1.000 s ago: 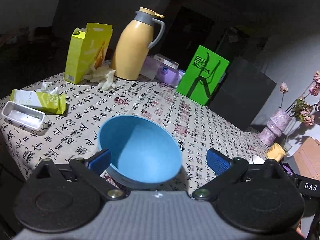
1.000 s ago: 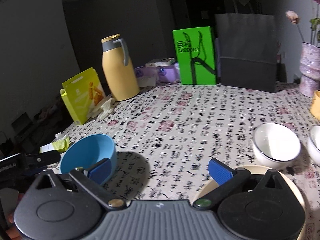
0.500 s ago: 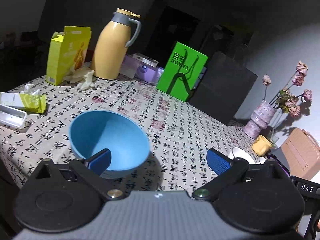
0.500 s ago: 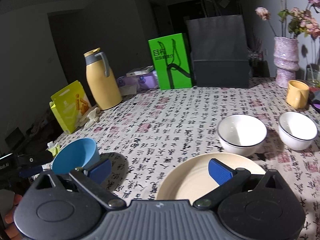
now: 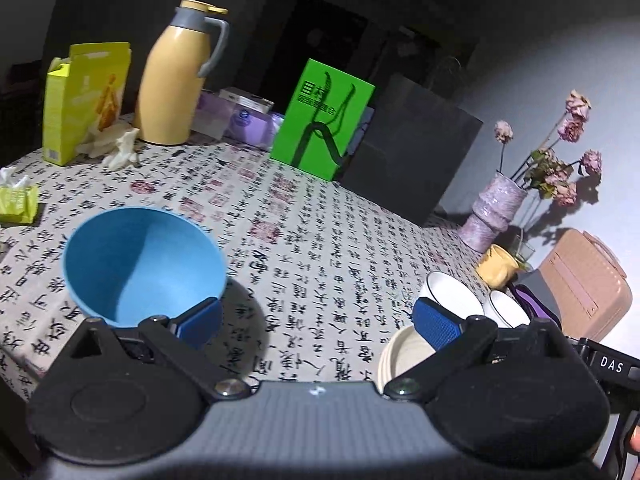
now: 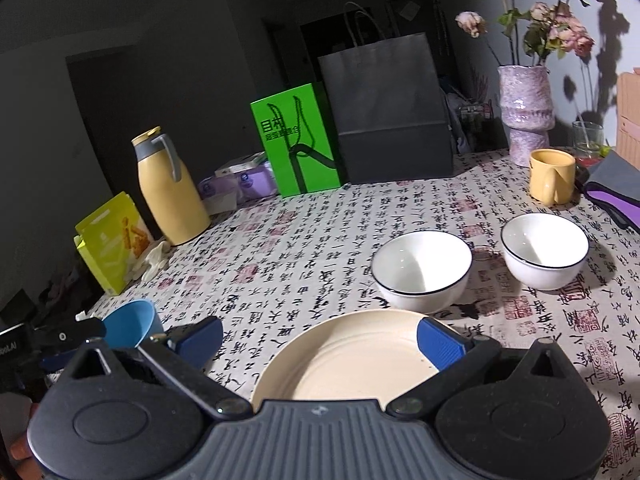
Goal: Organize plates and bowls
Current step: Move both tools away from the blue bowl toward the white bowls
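A blue bowl (image 5: 144, 264) rests on the patterned tablecloth (image 5: 320, 240), tipped toward the left wrist camera. My left gripper (image 5: 316, 322) is open and holds nothing; its left fingertip (image 5: 198, 320) overlaps the bowl's near rim, and contact cannot be told. A cream plate (image 6: 352, 360) lies just under my right gripper (image 6: 320, 340), which is open and holds nothing. Beyond the plate stand two white black-rimmed bowls (image 6: 422, 268) (image 6: 544, 250). The blue bowl (image 6: 132, 322) shows at the far left of the right wrist view. The plate (image 5: 400, 356) and a white bowl (image 5: 452, 300) sit behind my left gripper's right finger.
At the back stand a yellow thermos jug (image 6: 168, 188), a green box (image 6: 296, 144), a black paper bag (image 6: 388, 112) and a vase of dried flowers (image 6: 526, 108). A yellow mug (image 6: 552, 176) is at the right. A yellow snack box (image 6: 110, 244) and tissue pack (image 5: 16, 204) are left.
Both grippers swung to the right. The blue bowl slid from between my left fingers to the left of them. The cream plate and white bowls came fully into the right wrist view.
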A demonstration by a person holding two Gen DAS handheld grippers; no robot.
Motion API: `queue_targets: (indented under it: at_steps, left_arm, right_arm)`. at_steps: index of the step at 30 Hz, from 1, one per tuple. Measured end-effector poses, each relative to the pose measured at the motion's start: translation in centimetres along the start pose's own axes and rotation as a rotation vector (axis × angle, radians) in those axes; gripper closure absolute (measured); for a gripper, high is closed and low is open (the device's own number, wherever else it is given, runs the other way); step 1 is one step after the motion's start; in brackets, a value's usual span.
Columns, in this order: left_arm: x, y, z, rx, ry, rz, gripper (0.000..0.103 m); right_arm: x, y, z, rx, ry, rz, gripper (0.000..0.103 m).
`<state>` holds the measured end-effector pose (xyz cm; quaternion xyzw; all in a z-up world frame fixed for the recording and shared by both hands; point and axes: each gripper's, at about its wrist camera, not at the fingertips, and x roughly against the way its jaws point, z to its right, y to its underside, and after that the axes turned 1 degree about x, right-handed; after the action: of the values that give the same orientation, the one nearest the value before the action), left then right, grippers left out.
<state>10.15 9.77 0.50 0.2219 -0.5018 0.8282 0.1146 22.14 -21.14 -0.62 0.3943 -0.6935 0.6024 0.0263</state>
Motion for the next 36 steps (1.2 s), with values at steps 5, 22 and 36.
queue_targets:
  at_steps: [5,22,36]
  left_arm:
    - [-1.4,-0.1,1.1,-0.009,0.016,-0.025,0.0]
    - [-7.5,-1.0,6.4,-0.089,0.063,-0.113,0.0]
    - [-13.4,-2.6,10.7,-0.168,0.08,-0.174,0.0]
  right_arm:
    - [-0.3,-0.1,1.6,-0.027,0.013,0.004,0.0]
    - [-2.7,-1.4,7.0,-0.052,0.051,-0.023,0.0]
    - [-6.4,-4.7,9.2,0.036,0.07,-0.062,0.002]
